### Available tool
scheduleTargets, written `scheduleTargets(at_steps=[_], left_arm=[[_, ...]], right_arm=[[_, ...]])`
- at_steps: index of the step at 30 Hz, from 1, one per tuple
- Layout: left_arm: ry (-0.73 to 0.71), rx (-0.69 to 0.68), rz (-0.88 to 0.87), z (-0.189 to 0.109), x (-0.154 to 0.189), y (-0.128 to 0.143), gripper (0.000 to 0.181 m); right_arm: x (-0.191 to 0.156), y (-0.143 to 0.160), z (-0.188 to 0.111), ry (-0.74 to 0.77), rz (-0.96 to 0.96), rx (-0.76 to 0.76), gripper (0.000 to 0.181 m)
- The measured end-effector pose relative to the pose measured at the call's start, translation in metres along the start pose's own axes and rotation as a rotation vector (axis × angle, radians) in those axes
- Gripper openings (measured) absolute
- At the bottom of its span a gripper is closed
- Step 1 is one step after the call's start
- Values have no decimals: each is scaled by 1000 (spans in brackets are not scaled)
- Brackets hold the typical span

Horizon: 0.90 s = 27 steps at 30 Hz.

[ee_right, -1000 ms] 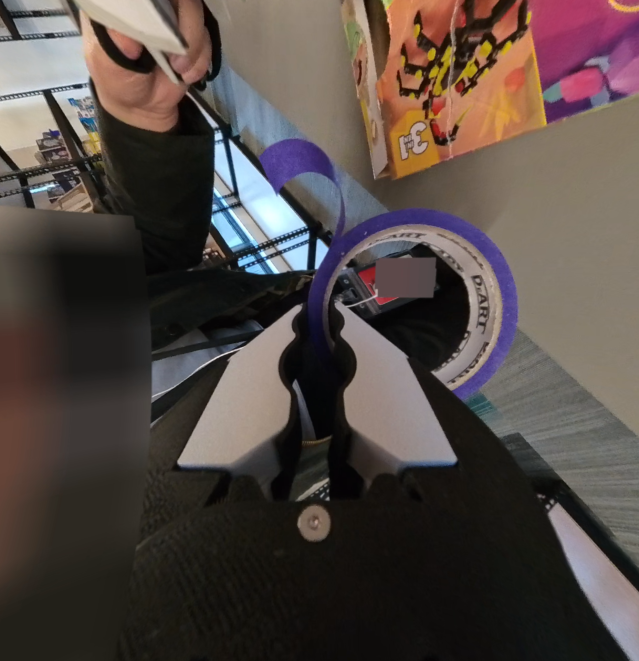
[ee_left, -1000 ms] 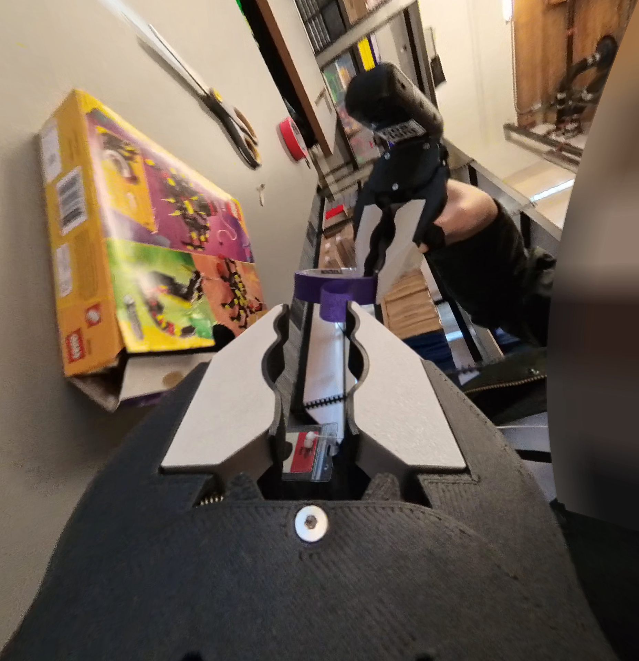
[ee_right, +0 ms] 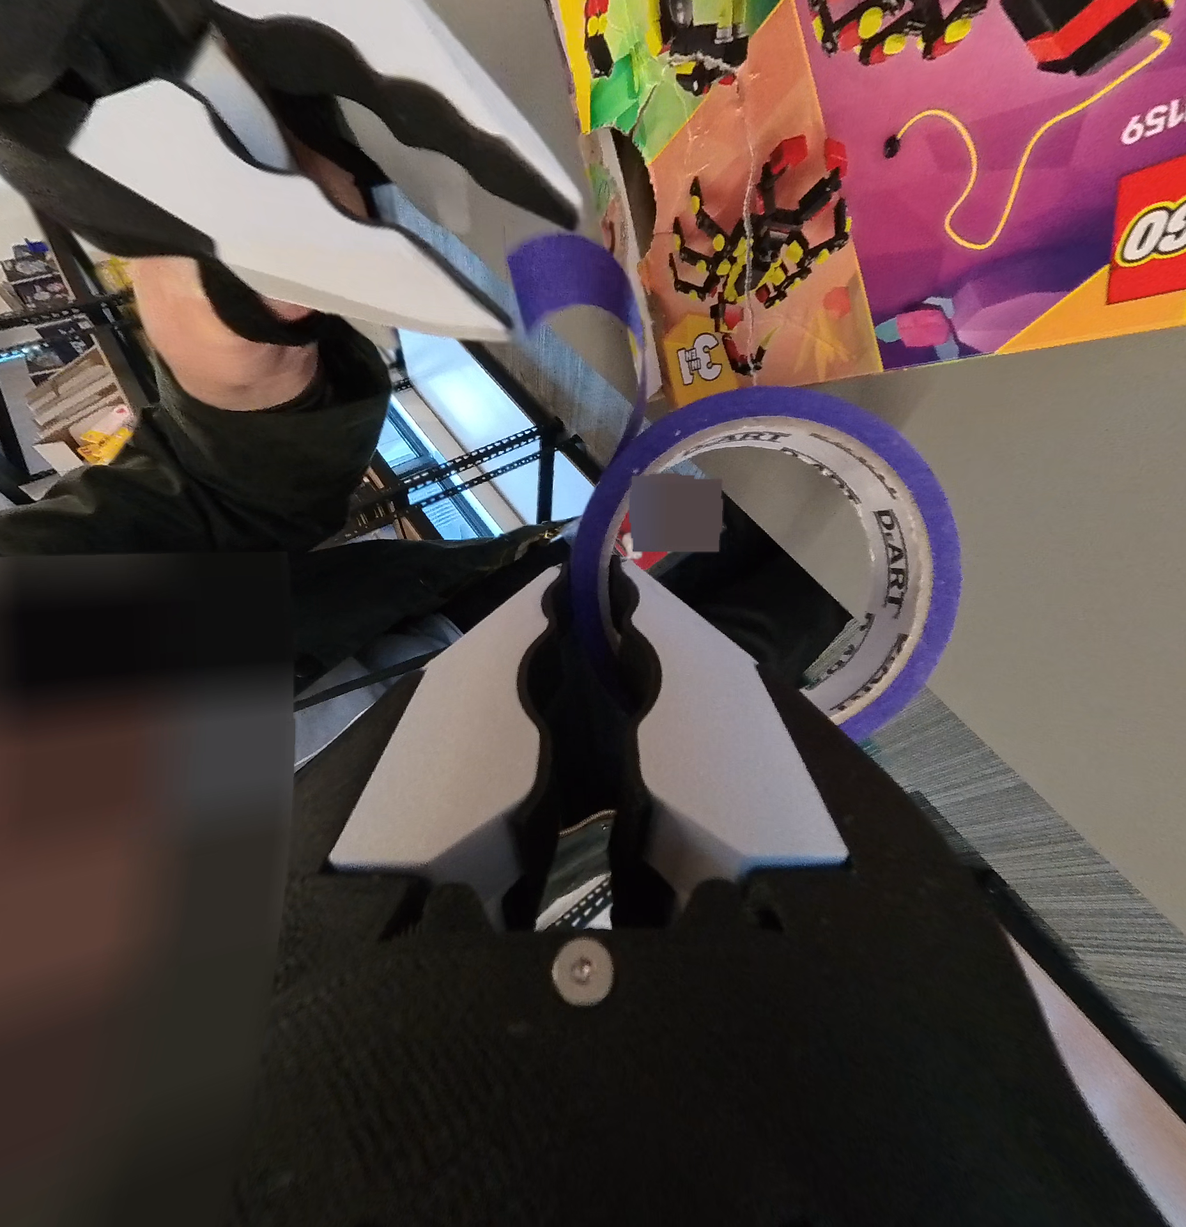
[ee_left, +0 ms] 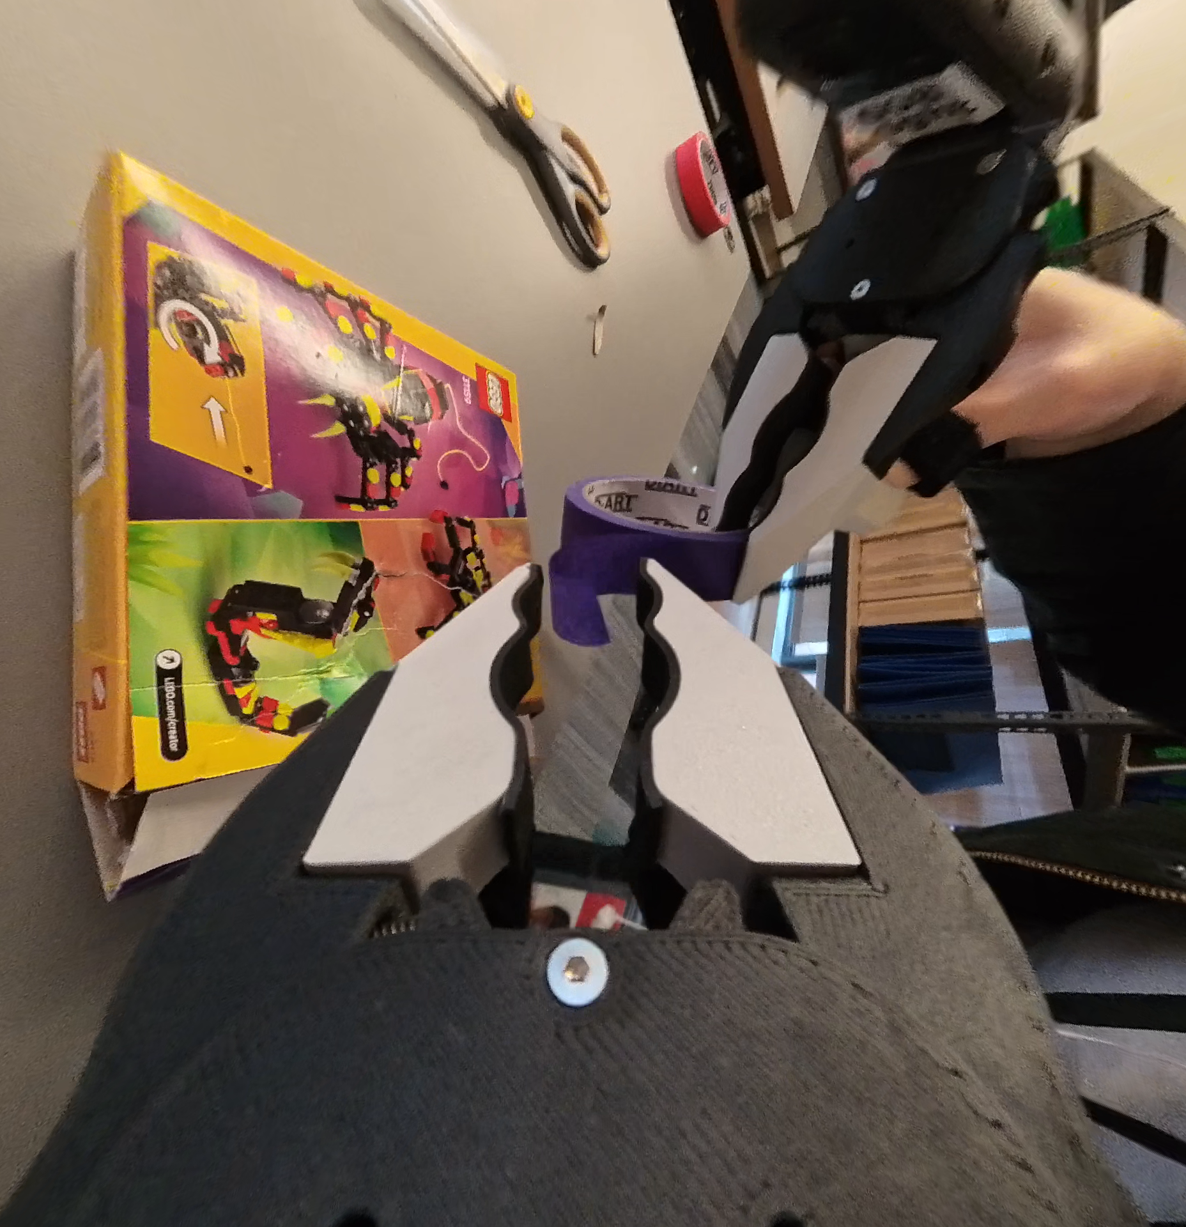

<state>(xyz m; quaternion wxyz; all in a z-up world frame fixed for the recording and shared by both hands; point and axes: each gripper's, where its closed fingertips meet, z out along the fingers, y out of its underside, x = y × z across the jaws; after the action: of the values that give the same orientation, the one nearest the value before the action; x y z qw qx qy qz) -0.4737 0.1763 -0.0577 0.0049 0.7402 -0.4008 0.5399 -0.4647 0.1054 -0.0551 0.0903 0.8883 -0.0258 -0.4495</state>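
Note:
A purple tape roll (ee_right: pixel 935 564) with a white core is clamped by its rim in my shut right gripper (ee_right: pixel 597 577), held in the air beside the grey table (ee_left: pixel 311 99). Its loose end (ee_right: pixel 570 279) curls up toward my left gripper (ee_right: pixel 540 269), which is open. In the left wrist view the loose tape end (ee_left: pixel 577 604) hangs between the open tips of my left gripper (ee_left: pixel 590 571), and I cannot tell whether it touches a finger. The roll (ee_left: pixel 643 538) sits just beyond, in my right gripper (ee_left: pixel 733 558).
A yellow and purple toy box (ee_left: pixel 311 465) lies on the table with an open end flap; it also shows in the right wrist view (ee_right: pixel 909 166). Scissors (ee_left: pixel 544 153) and a red tape roll (ee_left: pixel 700 182) lie farther off. Metal shelving (ee_left: pixel 975 717) and the person's dark sleeve (ee_left: pixel 1108 564) are to the right. Across from one pair of fingers to the other is roughly 8 cm.
The two grippers have come much closer together. The tape's loose end now sits between my left fingertips. The right gripper still holds the roll.

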Motion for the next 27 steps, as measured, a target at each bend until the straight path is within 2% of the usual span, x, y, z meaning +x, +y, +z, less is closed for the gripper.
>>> scheduleTargets(at_steps=[5,11,15,19,27], left_arm=[[-34,69,-16,-16,-3,-12,29],[-97,4,28,4,-1,-3,36],[-162,-37,67,11,-9,4,25],[-137,-37,76,10,-8,4,1],[-186,-143,87,3,-27,6,0]], right_arm=[[0,0,-3,-5,-5,9,10],[1,0,-3,-8,-9,14,10],[2,0,-5,-11,-10,24,10],[2,2,-5,-19,-11,25,10],[3,-6,-6,-45,-3,45,9]])
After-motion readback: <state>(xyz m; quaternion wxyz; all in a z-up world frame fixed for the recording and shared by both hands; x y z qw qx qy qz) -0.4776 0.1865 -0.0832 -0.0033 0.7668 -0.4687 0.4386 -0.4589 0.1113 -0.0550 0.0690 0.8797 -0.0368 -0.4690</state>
